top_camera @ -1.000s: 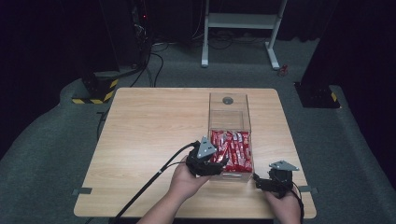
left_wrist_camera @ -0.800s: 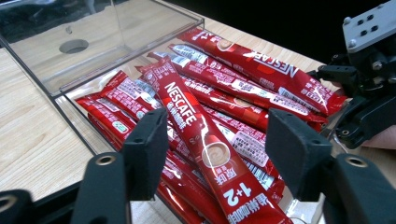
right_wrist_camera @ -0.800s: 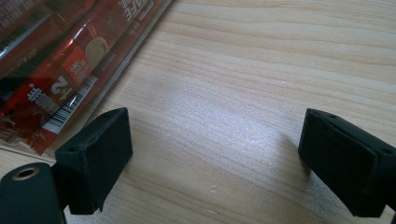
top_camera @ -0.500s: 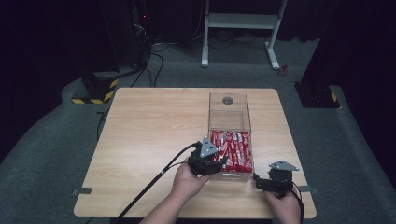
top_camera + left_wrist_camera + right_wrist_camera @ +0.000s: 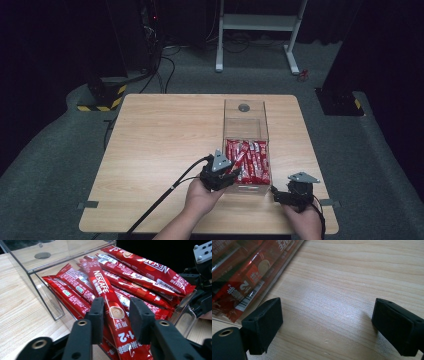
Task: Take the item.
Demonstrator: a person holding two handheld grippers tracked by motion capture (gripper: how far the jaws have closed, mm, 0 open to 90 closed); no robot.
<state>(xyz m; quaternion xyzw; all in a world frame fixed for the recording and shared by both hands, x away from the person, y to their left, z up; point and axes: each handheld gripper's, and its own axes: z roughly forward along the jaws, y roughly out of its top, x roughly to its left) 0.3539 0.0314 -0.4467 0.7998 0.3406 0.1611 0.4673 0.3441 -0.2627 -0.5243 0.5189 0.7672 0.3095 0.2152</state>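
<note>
1. At the near end of the clear plastic box (image 5: 245, 145), the left gripper (image 5: 117, 313) reaches in over the low front wall. Its jaws have just been closing, and a red Nescafé coffee stick (image 5: 110, 306) runs lengthwise between them; a thin gap is visible on both sides of the stick, so the pads are not yet pressing on it.
2. That stick lies on top of the heap, its near end passing under the gripper toward the camera and its far end pointing into the box.
3. Around it, the other red sticks (image 5: 147, 272) lie piled at slightly different angles, filling the near half of the box; the far half, which has a round hole in its top panel, holds none.
4. In the high view the left gripper (image 5: 220, 172) sits at the box's near left corner, its cable trailing back over the table (image 5: 165, 135) toward the person's forearm.
5. The right gripper (image 5: 296, 189) rests just beyond the box's near right corner, apart from the left one.
6. In its own view the right gripper (image 5: 327, 315) has its jaws spread wide over bare wood, nothing between them; the box wall and sticks (image 5: 242, 277) sit just beside its left jaw.
</note>
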